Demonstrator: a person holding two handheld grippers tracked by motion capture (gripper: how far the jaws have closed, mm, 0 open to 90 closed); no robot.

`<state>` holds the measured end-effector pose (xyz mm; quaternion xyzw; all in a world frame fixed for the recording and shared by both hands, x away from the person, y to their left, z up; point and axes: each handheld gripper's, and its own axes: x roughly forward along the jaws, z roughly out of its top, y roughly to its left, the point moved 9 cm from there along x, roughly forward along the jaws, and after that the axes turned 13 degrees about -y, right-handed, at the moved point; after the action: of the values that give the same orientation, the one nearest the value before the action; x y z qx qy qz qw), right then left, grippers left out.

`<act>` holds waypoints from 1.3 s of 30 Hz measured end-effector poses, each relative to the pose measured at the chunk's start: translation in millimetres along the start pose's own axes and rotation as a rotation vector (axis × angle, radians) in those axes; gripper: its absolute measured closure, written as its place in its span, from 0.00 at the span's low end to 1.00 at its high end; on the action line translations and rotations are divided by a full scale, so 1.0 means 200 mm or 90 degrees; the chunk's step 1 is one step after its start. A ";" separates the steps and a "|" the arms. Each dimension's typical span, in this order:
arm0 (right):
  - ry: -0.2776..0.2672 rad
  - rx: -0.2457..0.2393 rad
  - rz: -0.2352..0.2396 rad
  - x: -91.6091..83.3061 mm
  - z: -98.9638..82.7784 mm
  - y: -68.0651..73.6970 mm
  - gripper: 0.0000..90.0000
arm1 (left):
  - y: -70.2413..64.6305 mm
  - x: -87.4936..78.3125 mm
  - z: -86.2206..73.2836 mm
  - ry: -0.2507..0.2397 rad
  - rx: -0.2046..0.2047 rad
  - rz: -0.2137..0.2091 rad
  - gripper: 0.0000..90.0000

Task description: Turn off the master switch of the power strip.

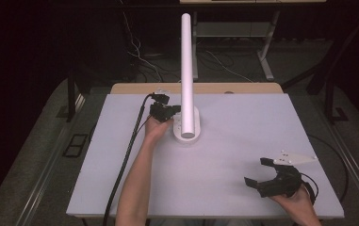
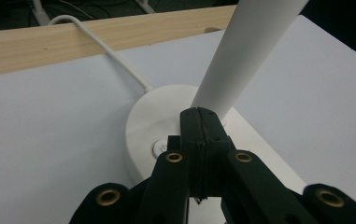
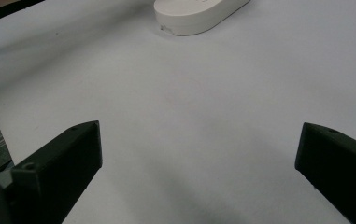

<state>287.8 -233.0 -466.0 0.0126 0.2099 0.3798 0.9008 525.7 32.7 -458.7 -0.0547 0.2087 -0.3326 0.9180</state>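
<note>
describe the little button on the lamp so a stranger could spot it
Start at the white table and find the lamp's round base under its tall white tube. The button is a small round disc on top of the base, just ahead of the shut left tongs.

Smooth matt white plastic lamp (image 1: 186, 94)

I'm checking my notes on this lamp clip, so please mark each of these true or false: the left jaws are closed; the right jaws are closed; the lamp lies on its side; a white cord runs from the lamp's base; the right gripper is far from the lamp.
1. The left gripper has its jaws closed. True; they meet just over the lamp base.
2. The right gripper has closed jaws. False; they stand wide apart.
3. The lamp lies on its side. False; it stands upright.
4. A white cord leaves the base. True.
5. The right gripper is far from the lamp. True.
</note>
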 end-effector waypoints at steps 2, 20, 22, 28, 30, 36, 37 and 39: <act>0.000 -0.001 -0.002 0.00 0.00 0.00 0.00 | 0.00 -0.03 0.02 -0.009 -0.003 0.000 1.00; -0.005 0.002 -0.004 0.00 0.00 0.00 0.00 | -0.01 -0.32 0.12 -0.034 0.011 -0.013 1.00; -0.006 0.004 -0.005 0.00 0.01 0.00 0.00 | -0.01 -0.35 0.13 -0.042 0.007 -0.020 0.94; -0.007 0.005 -0.004 0.00 0.01 0.00 0.00 | -0.03 -0.46 0.13 -0.062 -0.006 -0.050 0.62; -0.007 0.004 -0.004 0.00 0.01 0.00 0.00 | -0.05 -0.50 0.13 -0.067 0.000 -0.073 0.49; -0.008 0.004 -0.003 0.00 0.01 0.00 0.00 | -0.07 -0.59 0.09 -0.070 -0.004 -0.090 0.24; -0.008 0.004 -0.003 0.00 0.01 0.00 0.00 | -0.08 -0.60 0.09 -0.067 -0.004 -0.095 0.19; -0.007 0.004 -0.003 0.00 0.01 0.00 0.00 | -0.09 -0.62 0.07 -0.062 -0.006 -0.093 0.13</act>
<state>288.0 -232.6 -464.5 0.0172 0.2060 0.3772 0.9028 436.1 97.0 -398.8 -0.0899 0.1610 -0.3950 0.9000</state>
